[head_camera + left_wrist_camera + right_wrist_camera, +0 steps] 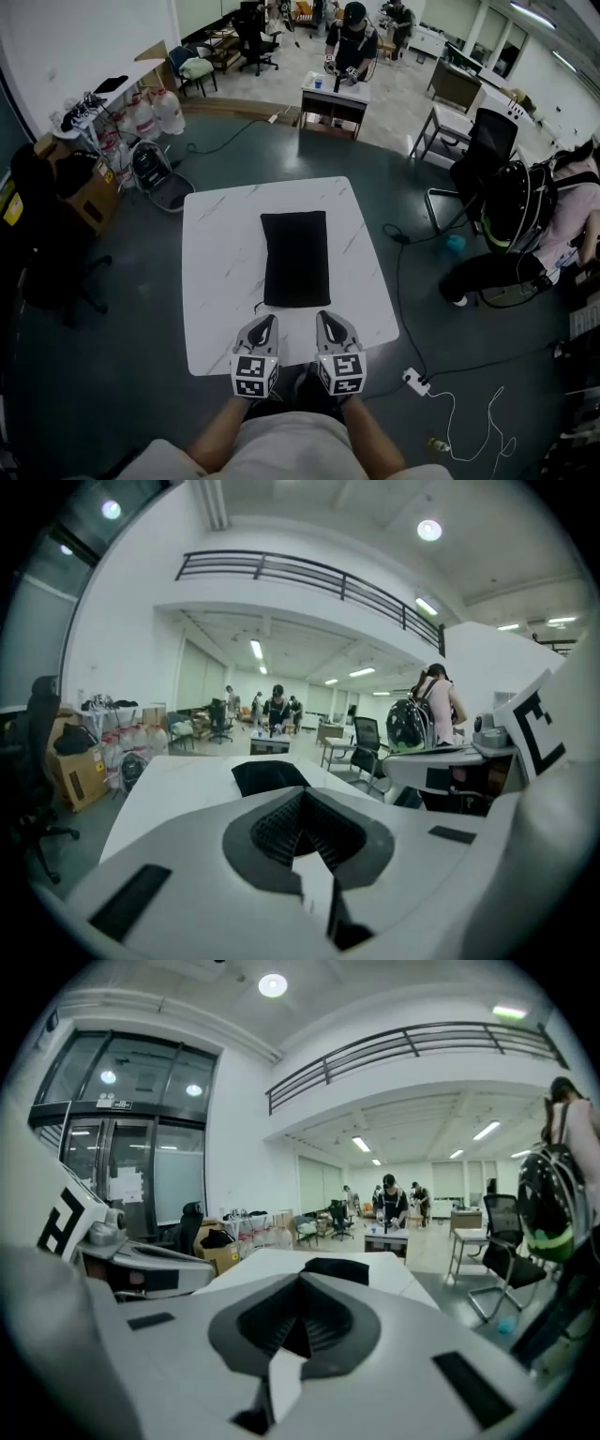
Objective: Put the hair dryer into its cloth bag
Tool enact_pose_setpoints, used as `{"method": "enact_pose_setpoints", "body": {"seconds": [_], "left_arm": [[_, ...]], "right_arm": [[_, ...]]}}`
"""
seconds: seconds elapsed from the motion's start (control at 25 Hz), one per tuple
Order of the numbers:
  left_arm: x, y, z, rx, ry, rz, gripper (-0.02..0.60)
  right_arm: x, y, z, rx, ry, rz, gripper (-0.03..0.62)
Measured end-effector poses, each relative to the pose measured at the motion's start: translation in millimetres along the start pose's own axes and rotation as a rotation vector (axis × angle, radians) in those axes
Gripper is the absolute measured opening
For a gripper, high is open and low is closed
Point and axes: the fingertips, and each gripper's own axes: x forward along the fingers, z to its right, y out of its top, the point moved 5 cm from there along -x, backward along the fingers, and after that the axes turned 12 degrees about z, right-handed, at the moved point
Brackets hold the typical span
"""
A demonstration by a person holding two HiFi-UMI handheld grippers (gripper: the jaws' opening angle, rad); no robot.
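Observation:
A black cloth bag (295,258) lies flat in the middle of the white marble table (216,281), its long side running away from me. It looks closed, and no hair dryer shows in any view. My left gripper (265,323) and right gripper (323,319) hover side by side over the table's near edge, just short of the bag's near end. Both are shut with nothing between the jaws. The left gripper view shows the bag (267,776) beyond the closed left gripper (302,797). In the right gripper view the bag (339,1269) lies past the closed right gripper (302,1283).
A black office chair (487,141) and a crouching person (553,225) are to the table's right. A power strip with cables (415,380) lies on the floor at near right. Water jugs (155,112), a cardboard box (89,192) and a dark chair (47,244) stand at left.

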Motion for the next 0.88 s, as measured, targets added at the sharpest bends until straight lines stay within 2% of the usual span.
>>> {"method": "enact_pose_setpoints", "body": {"seconds": [0.08,0.2,0.36,0.88], "left_arm": [[-4,12,2,-0.005,0.012,0.029,0.009],[-11,22,10,-0.005,-0.012,0.059,0.009],[-14,30,15,0.048,-0.039,0.103,0.009],[-12,51,18,0.057,-0.080,0.147,0.009]], "right_arm": [[-3,11,-12,0.007,0.033,0.024,0.016],[-8,22,-28,0.010,0.068,0.050,0.015],[-5,34,-37,-0.038,0.048,0.069,0.015],[-5,58,-41,-0.092,0.033,0.121,0.015]]}}
